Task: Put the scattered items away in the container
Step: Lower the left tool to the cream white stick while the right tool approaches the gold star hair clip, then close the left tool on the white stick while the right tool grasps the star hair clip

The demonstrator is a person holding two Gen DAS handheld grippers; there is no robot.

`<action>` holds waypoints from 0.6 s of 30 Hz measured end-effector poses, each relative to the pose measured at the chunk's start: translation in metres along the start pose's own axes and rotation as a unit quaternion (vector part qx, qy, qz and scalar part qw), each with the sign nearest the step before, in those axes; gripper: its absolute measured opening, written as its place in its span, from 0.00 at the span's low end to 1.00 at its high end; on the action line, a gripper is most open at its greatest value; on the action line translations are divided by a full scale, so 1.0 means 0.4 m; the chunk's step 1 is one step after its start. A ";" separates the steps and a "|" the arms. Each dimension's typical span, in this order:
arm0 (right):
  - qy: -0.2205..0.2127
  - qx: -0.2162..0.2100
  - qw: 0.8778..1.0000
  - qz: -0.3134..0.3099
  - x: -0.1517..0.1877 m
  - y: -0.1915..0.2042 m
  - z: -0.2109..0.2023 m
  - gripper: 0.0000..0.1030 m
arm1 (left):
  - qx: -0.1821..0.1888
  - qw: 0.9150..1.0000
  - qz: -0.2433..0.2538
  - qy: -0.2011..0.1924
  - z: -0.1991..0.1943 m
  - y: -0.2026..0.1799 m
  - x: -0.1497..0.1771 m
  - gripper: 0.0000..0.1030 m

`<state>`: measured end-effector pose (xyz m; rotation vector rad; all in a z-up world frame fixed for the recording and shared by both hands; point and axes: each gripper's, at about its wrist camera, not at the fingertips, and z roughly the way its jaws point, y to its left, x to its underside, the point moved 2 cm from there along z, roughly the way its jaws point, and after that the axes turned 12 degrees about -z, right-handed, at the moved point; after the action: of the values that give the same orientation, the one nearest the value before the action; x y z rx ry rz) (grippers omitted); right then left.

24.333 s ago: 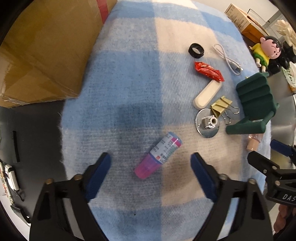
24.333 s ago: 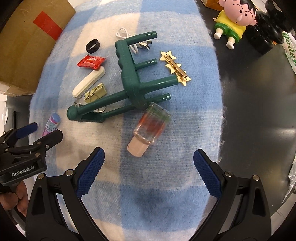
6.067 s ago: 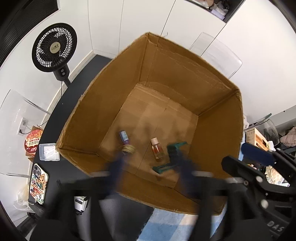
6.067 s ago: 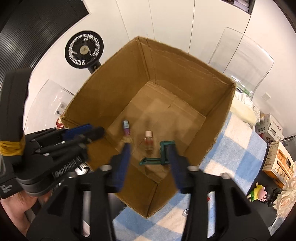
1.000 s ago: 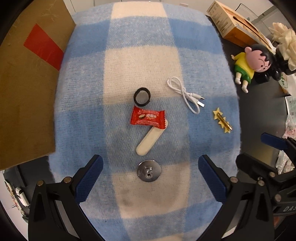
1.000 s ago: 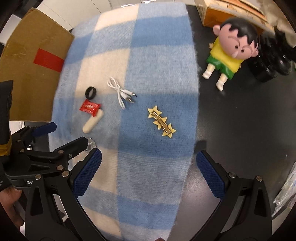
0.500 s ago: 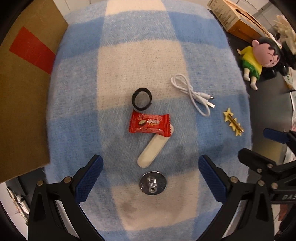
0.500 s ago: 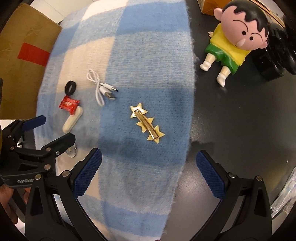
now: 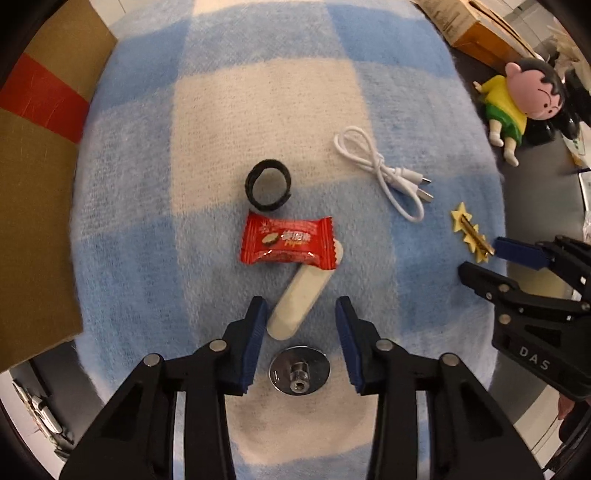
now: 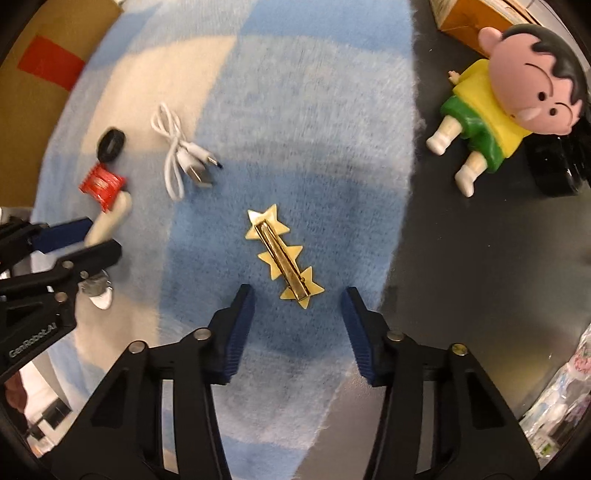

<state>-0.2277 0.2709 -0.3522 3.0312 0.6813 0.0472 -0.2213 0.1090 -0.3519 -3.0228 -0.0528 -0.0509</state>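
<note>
On the blue-and-cream checked blanket (image 9: 207,122), my left gripper (image 9: 301,332) points down with its jaws closing. The near end of a cream oblong case (image 9: 299,299) and a silver disc (image 9: 299,371) lie between its fingers, and the pads are not pressing either. A red sweet wrapper (image 9: 288,242) overlaps the case's far end, with a black ring (image 9: 267,184) beyond. My right gripper (image 10: 297,317) is also closing, over the near tip of a gold star hair clip (image 10: 282,254), with gaps on both sides. A white cable (image 10: 181,162) lies further left.
The cardboard box (image 9: 33,147) with red tape stands against the blanket's left edge. A cartoon doll (image 10: 498,107) and a black object sit on the dark table to the right. An orange carton (image 9: 476,33) is at the far right corner.
Both grippers have come down closer to the blanket and their jaws have narrowed from wide open. The left now frames the case and disc, the right the hair clip.
</note>
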 end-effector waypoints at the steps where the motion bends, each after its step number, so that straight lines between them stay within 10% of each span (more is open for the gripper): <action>1: 0.001 0.003 1.000 -0.003 -0.002 0.001 0.002 0.44 | 0.002 1.000 -0.001 0.001 0.000 0.001 -0.001 0.23; 5: -0.002 0.007 1.000 -0.013 -0.010 0.006 -0.005 0.15 | 0.017 1.000 -0.007 0.007 0.001 0.005 -0.005 0.17; 18: -0.026 -0.031 0.999 0.033 -0.013 -0.024 -0.070 0.13 | 0.056 0.998 -0.016 0.003 -0.037 0.005 0.006 0.16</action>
<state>-0.2376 0.2780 -0.3249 2.9831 0.5644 -0.0091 -0.2192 0.1056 -0.3373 -2.9089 -0.0992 -0.0585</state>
